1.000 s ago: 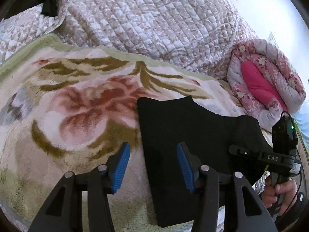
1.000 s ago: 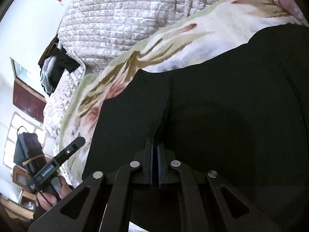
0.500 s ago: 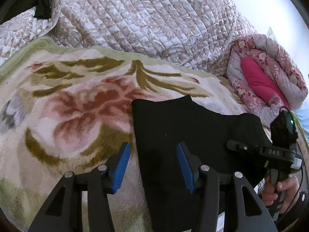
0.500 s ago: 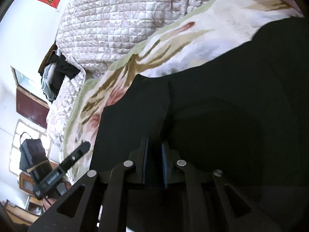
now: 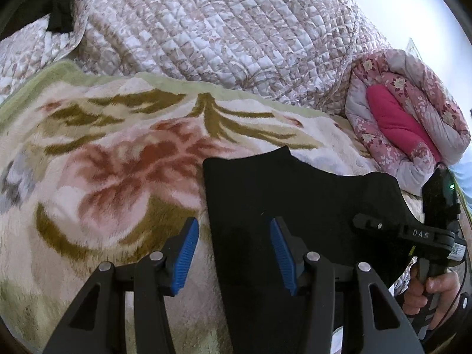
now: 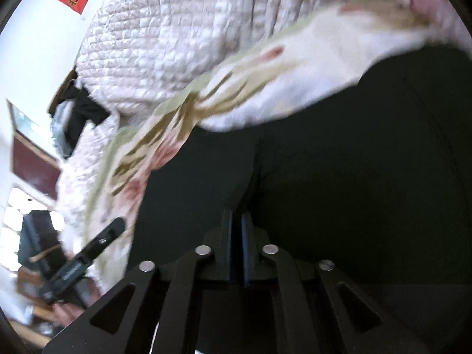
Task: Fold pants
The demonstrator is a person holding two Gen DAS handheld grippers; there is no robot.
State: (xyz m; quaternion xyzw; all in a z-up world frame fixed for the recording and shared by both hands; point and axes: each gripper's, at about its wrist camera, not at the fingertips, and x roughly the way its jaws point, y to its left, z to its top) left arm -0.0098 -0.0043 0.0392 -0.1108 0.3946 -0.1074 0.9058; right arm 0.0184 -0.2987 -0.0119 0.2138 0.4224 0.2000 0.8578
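On the left, a floral blanket (image 5: 112, 159) is covering the bed, with a quilt (image 5: 212, 35) lying bunched behind it. The left gripper (image 5: 233, 253) is hovering just above the blanket with its blue pads (image 5: 184, 255) spread wide, released and gripping nothing; its left pad is sitting over the blanket and its right pad over the cloth. The pants (image 5: 295, 206), black and already doubled into a flat, roughly square shape, are lying on the blanket to the right of centre, their left edge running between the two pads. Further right, a rolled pink duvet (image 5: 407, 118) is resting against the quilt. At the far right edge the right gripper (image 5: 413, 233) is showing side-on above the pants, with the person's hand (image 5: 427, 292) clasping its handle.

In the right wrist view, which is blurred, the pants (image 6: 339, 177) are filling most of the frame, and the right gripper (image 6: 236, 247) is sitting low over them with a narrow slit between its pads; whether any cloth is pinched there I cannot tell
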